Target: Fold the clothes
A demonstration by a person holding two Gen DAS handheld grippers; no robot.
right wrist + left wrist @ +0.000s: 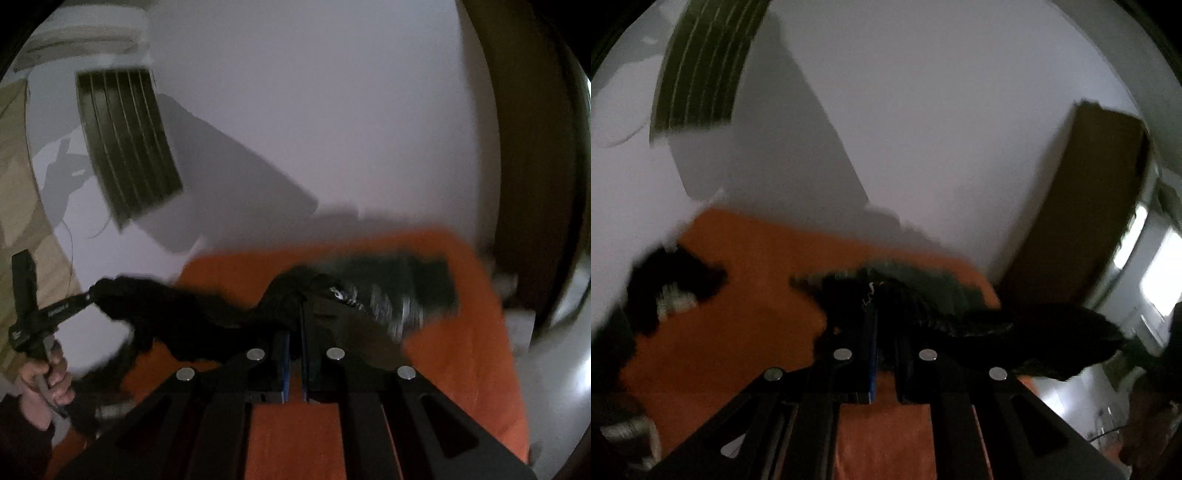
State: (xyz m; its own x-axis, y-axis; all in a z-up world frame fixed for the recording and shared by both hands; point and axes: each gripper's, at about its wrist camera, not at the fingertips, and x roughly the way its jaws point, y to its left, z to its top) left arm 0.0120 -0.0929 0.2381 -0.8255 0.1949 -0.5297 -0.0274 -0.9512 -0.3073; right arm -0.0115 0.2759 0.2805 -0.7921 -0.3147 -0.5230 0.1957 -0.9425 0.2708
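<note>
Far to the left in the right wrist view, a person's hand [44, 373] grips the handle of the left gripper [86, 296], a slim black metal tool whose tips are pinched shut on one end of the black garment [207, 314]. That garment is soft, dark and crumpled, and it hangs off the surface as a sagging rope-like band running rightward to the right gripper [294, 314], whose two blue-edged black fingers are closed tight on a bunched fold of it. Beyond that fold the cloth shows a blurred white print and spreads toward a dark green folded piece [424, 280] lying flat on the orange cover [461, 350], a matte, slightly fuzzy sheet.

Seen from the left wrist, the left gripper [882, 314] likewise clamps the black garment [1015, 332], which trails off to the right in a ribbed, twisted strip; a second dark clump of fabric [679, 277] with a pale patch lies on the orange cover [738, 332] at the left.

Behind everything stands a smooth pale wall [332, 92] carrying a dark slatted vent [129, 144] and soft grey shadows. A brown wooden door [528, 147] closes the right side, and a tan curtain-like surface [22, 184] edges the far left
</note>
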